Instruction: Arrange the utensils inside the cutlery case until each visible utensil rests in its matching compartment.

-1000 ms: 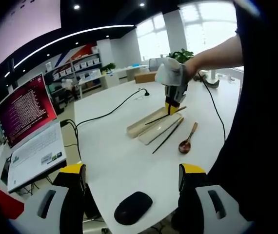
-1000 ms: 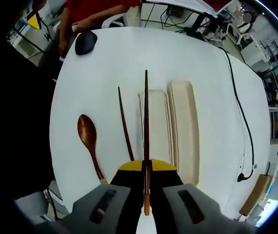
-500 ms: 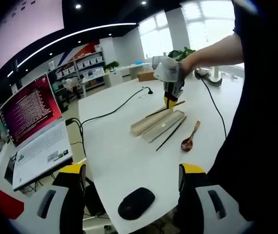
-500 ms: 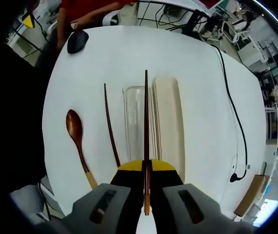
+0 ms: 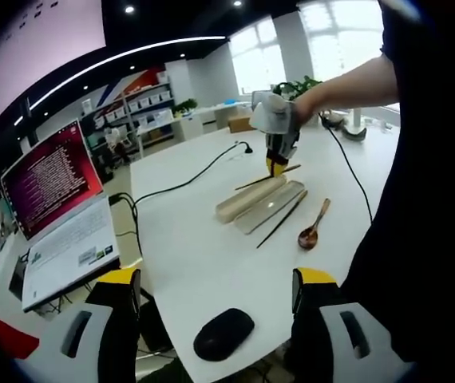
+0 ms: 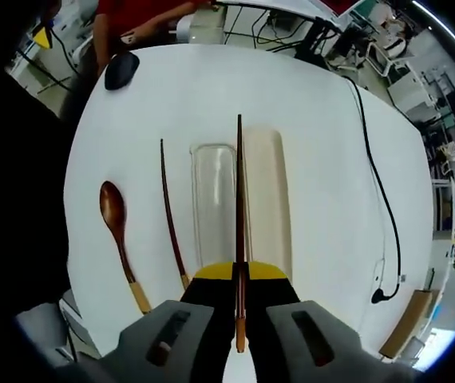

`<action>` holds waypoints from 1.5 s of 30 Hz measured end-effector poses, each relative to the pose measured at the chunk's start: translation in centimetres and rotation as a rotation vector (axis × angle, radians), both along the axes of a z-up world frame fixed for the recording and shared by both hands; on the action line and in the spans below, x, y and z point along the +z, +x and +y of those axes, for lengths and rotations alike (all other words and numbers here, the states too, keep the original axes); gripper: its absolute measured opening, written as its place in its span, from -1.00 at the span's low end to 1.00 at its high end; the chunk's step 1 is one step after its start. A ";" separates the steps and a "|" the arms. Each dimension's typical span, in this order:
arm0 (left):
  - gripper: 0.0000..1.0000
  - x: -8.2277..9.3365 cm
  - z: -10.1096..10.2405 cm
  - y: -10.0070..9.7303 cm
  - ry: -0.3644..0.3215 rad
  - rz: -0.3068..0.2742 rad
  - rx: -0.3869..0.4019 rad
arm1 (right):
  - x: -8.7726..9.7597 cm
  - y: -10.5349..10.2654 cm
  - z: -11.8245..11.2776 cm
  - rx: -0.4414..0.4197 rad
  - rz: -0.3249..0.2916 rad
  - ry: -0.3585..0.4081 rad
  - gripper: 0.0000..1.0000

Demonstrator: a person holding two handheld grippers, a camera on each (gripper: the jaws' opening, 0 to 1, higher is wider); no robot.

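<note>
The right claw (image 6: 239,275) is clamped on 1 chopstick (image 6: 239,199), held lengthwise over the case (image 6: 263,191) — apparently to line it up with a compartment. The second chopstick (image 6: 170,207) and spoon (image 6: 116,219) lie on the worktop (image 6: 331,183) left of it. The left claw (image 5: 211,299) hangs empty, jaws apart.

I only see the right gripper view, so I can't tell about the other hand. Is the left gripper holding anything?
Observer: No. The left gripper is open and empty, hovering by the table's edge, above the black mouse.
Operator: Okay. My right gripper has the chopstick. What else is near that mouse?
Observer: An open laptop with a red screen.
</note>
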State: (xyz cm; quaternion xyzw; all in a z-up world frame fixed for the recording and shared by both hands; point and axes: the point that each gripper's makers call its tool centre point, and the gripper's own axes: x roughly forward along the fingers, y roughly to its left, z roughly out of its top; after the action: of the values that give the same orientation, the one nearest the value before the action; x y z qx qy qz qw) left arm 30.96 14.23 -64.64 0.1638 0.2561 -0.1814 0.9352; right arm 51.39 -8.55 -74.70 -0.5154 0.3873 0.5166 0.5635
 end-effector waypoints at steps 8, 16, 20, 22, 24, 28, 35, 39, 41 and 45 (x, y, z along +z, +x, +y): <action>0.60 -0.1 -0.5 0.4 0.000 0.004 -0.003 | -0.2 0.5 -0.7 -0.013 0.007 0.000 -1.00; 0.59 0.2 -0.5 0.4 0.017 -0.010 0.011 | -0.3 0.8 -0.6 -0.002 0.008 0.004 -1.00; 0.64 1.0 -0.2 0.6 -0.001 -0.041 0.036 | -0.3 0.8 -0.3 0.004 0.016 0.006 -1.00; 0.64 1.0 -0.2 0.5 0.017 -0.039 0.039 | -0.3 0.9 -0.2 0.009 0.014 -0.001 -1.00; 0.64 0.9 -0.3 0.4 0.035 -0.030 0.032 | -0.2 1.2 0.0 0.013 0.008 -0.001 -1.00; 0.64 1.0 -0.4 0.3 0.033 -0.030 0.031 | 0.1 1.5 0.3 0.015 0.001 0.003 -1.00; 0.64 1.0 0.1 0.3 0.034 -0.027 0.041 | -0.3 1.6 0.6 0.036 0.000 -0.007 -1.00; 0.64 1.2 0.1 0.3 0.034 -0.027 0.041 | -0.6 1.7 0.6 0.035 0.001 -0.013 -1.00; 0.64 1.1 0.0 0.2 0.024 -0.029 0.043 | -0.7 1.7 0.6 0.036 0.002 -0.016 -1.00; 0.64 0.4 -0.2 0.0 0.022 -0.013 0.043 | -0.9 1.9 0.6 0.038 0.003 -0.020 -1.00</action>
State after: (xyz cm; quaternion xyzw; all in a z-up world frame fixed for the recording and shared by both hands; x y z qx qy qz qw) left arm 30.95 14.06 -64.25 0.1698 0.2553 -0.1575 0.9387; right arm 53.27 -7.99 -75.58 -0.5275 0.3832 0.5241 0.5479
